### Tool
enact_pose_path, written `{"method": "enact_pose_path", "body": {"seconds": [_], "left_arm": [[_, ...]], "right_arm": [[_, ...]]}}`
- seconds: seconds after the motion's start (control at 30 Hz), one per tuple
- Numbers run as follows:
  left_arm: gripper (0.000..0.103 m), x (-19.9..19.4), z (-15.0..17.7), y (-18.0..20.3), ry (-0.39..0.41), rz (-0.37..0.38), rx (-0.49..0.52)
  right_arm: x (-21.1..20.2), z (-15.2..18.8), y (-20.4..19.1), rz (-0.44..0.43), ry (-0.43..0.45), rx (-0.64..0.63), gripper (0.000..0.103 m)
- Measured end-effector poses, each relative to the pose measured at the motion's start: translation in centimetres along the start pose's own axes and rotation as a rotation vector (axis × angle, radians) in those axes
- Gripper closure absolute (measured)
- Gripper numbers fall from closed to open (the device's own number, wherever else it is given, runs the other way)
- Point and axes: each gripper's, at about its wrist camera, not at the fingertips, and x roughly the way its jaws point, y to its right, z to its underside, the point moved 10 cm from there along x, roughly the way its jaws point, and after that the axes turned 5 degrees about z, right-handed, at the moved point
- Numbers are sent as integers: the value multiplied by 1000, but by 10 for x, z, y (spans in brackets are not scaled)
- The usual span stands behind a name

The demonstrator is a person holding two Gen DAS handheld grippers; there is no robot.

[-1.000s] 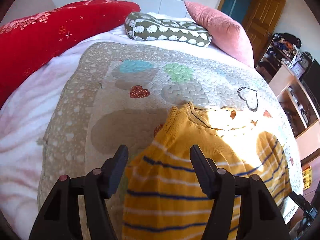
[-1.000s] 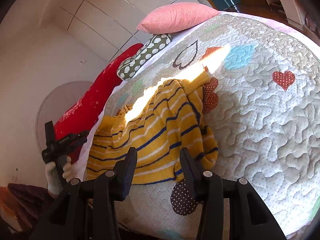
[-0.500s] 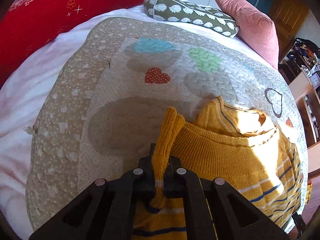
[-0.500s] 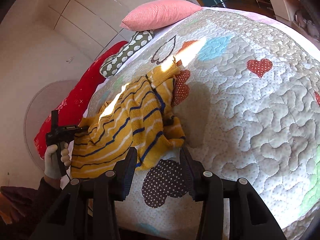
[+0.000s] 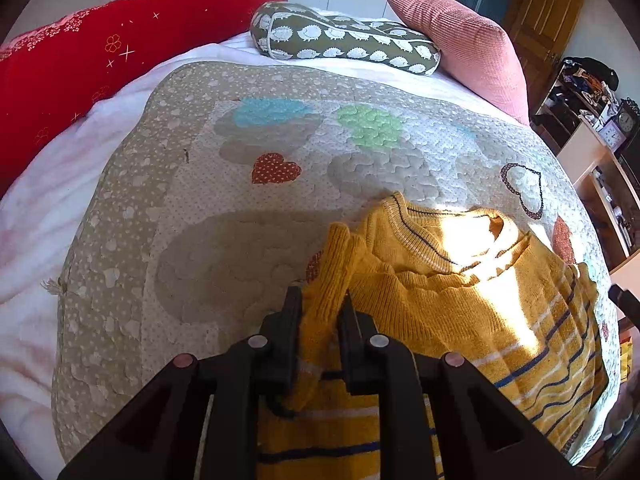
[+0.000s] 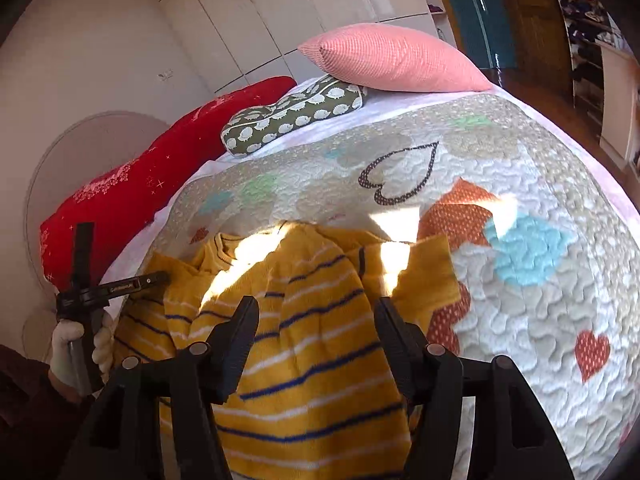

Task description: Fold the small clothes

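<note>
Yellow knit fabric is pinched between the narrowly set jaws of the left gripper (image 5: 319,312), a bunched fold of the striped sweater (image 5: 460,304) standing up past the fingertips. The jaws have just been opening a little after clamping, yet the pads are seen pressed against the fold on both sides. Ahead and to the right of this gripper, the rest of the sweater is spread on the quilt (image 5: 180,208), its ribbed collar lit by a patch of sunlight. Further ahead, beyond the quilt's edge, a red bolster (image 5: 80,64), a green patterned cushion (image 5: 340,40) and a pink pillow (image 5: 460,40) are lined up along the head of the bed.

The right gripper (image 6: 314,322) is held over the lower part of the sweater (image 6: 304,344), with its jaws spread wide; they have just been opening further. Striped knit is seen between and beneath the fingers (image 6: 240,332), but no fabric is pressed by the pads. To the left of this gripper, the left gripper (image 6: 158,278) is seen from the side at the sweater's edge, carried by a gloved hand (image 6: 68,344). Ahead of the right gripper, the sweater's yellow shoulder is crossed by sunlight, and the quilt (image 6: 520,320) with its heart patches extends to the right.
</note>
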Motion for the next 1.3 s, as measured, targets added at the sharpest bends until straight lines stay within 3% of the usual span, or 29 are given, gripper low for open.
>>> {"method": "enact_pose_path", "body": {"seconds": [0.07, 0.13, 0.17, 0.2, 0.23, 0.43, 0.5, 0.63, 0.73, 0.9, 1.1, 1.2, 1.3], "left_arm": [[87, 0, 3, -1, -7, -13, 5], [91, 0, 5, -1, -18, -33, 12], [97, -2, 6, -1, -24, -41, 16], [97, -5, 6, -1, -25, -42, 15], [98, -9, 5, 1, -18, -32, 12], [98, -27, -14, 28, 21, 30, 20], [98, -18, -17, 36, 9, 1, 33], [97, 23, -6, 42, -85, -36, 21], [94, 38, -1, 37, -100, -66, -1], [85, 19, -4, 29, -83, 32, -97], [49, -45, 0, 15, 39, 7, -31], [43, -58, 10, -5, 55, 28, -69], [40, -52, 17, -21, 28, 40, -80]], "right_arm": [[35, -18, -2, -7, -46, 2, 39], [75, -18, -6, -56, -148, 20, 39], [91, -13, -5, -51, -195, 35, 46], [102, -8, -4, -50, -226, 45, 88], [105, -4, -6, -59, -240, 51, 95], [41, -31, 4, -106, -64, 139, 96], [23, -40, 17, -80, -14, 154, 96], [28, -30, 44, 12, -29, 182, 96], [42, -21, 61, 74, -42, 204, 96], [59, -20, 85, 155, -71, 238, 94], [-8, -22, 64, 41, 35, 242, 88], [-29, 1, 29, -36, 7, 182, 69], [-35, 37, -27, -104, -32, 45, 57]]}}
